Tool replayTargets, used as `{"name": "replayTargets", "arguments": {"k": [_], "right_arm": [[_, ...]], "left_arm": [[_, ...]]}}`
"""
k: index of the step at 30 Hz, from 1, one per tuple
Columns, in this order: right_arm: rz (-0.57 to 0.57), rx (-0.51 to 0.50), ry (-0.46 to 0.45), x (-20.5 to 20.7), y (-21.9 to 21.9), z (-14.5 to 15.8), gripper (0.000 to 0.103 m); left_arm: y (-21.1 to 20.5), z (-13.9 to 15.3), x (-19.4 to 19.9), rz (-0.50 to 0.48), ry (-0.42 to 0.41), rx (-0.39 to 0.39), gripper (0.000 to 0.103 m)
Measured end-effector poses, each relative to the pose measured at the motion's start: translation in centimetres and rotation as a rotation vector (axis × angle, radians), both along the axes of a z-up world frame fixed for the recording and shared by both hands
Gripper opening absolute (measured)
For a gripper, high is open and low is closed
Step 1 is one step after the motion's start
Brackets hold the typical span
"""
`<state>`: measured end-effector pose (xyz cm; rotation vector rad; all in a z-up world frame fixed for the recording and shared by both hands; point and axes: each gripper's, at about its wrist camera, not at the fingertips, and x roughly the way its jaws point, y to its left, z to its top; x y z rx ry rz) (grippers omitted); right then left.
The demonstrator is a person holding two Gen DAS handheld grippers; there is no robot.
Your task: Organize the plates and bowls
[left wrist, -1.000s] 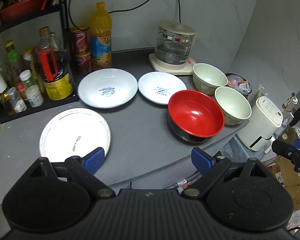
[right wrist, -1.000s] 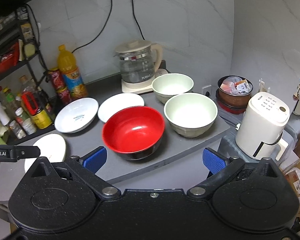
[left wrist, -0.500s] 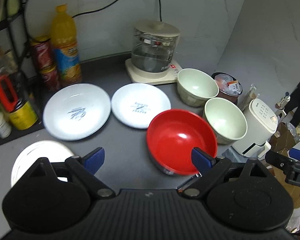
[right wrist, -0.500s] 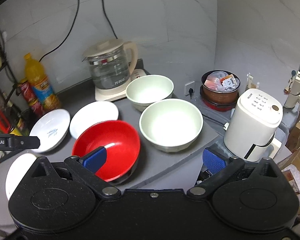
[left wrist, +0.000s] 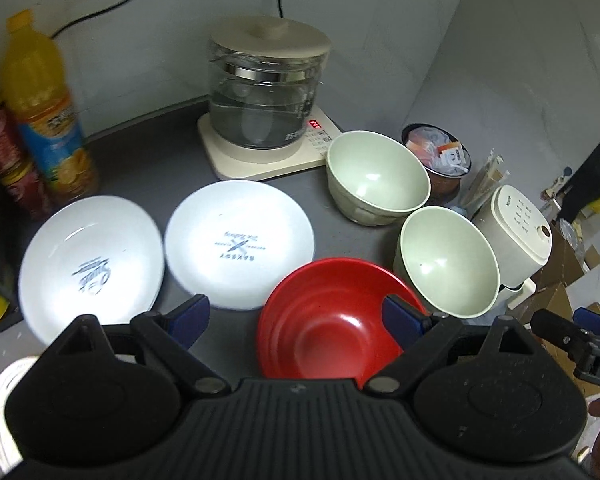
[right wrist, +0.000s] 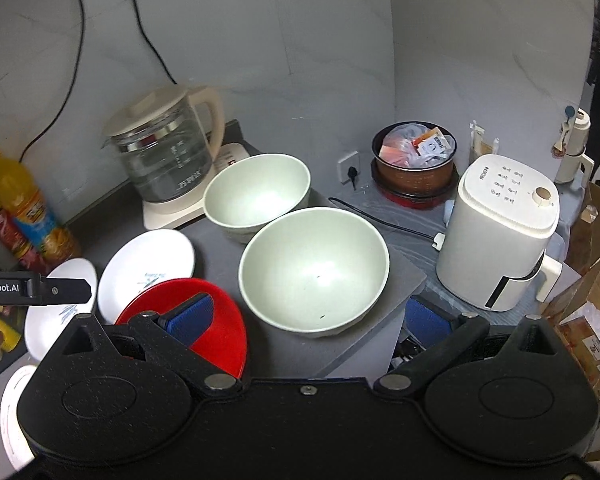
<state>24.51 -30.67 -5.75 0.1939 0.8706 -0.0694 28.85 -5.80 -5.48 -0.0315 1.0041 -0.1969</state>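
Hovering over counter, both grippers spread wide, gripping nothing. Left gripper point(left wrist: 296, 320) straddling red bowl point(left wrist: 332, 328). Right gripper point(right wrist: 308, 314) straddling near green bowl point(right wrist: 314, 268); red bowl under its left finger.

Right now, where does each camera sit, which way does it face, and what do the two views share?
Left wrist: on the left gripper, angled down at the red bowl and white plates; own open fingers show, the right gripper's tip at the right edge.
Right wrist: on the right gripper, angled down at the nearer green bowl; own open fingers show.
Shared: red bowl, green bowls, glass kettle.
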Motion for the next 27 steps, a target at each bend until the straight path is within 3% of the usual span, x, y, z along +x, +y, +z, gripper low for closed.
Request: {"name": "replayTargets", "arguments": {"k": [4,9,16,22,27], "right_arm": [[0.009,0.001,0.01,1.2,0.0,-0.6,0.103],[0.001,0.002,0.032,2.8,-0.4,-1.6,0.102],[-0.021,0.015,0.077,5.2,-2.0,-3.7,0.096],[-0.022,0.018,0.118,7.2,-4.1,-5.2,0.086],[-0.021,0.048,0.161,8.7,-5.9,-6.8,0.072]], "left_arm": [[-0.7,-0.7,1.8,-0.033,0.014,-0.001,0.091],[-0.9,-1.8,3.9,0.006,0.081,-0.037,0.09],[-2.6,-2.8,6.2,-0.012,0.1,-0.03,0.09],[-4.6,-3.8,8.3,-0.008,0.113,-0.043,0.081],[-6.7,-4.6,9.7,-0.012,0.129,-0.055,0.076]]}}
